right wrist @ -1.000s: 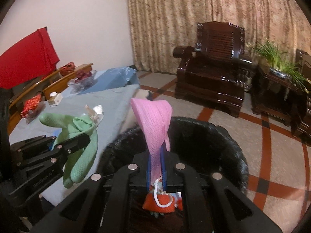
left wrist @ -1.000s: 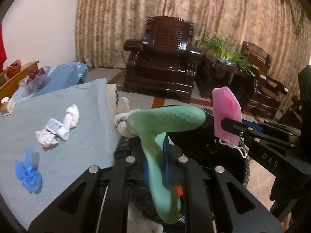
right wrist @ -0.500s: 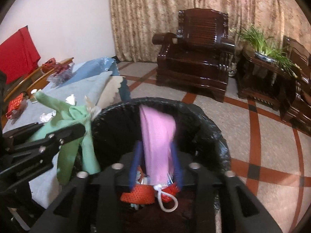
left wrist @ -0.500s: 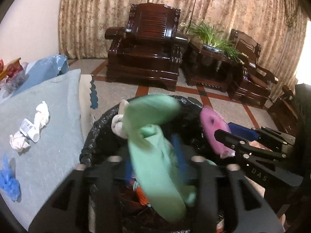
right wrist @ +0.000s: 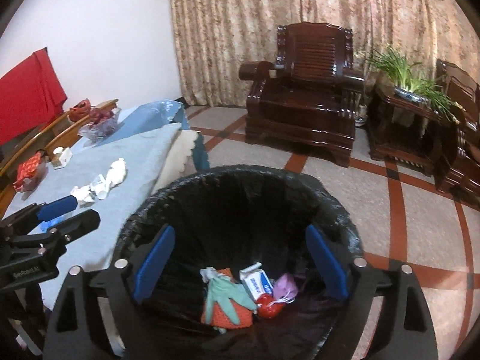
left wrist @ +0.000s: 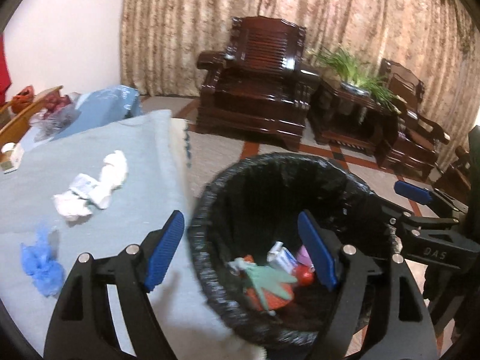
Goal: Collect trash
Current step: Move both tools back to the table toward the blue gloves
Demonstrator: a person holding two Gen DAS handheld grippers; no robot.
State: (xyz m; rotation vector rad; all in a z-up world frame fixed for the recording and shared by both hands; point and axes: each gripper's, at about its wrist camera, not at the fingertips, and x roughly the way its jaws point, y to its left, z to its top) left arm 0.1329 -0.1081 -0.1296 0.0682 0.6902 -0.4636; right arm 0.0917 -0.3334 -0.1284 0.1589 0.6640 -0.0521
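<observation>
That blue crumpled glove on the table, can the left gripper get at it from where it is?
Probably yes. The blue glove lies bare on the table, just left of the left gripper, whose empty fingers are opening.

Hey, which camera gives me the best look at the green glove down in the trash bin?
The right wrist view. There the green glove lies spread in the open middle of the black-lined trash bin, fingers distinct. In the left wrist view the glove is blurrier and crowded against the bin's near wall.
</observation>
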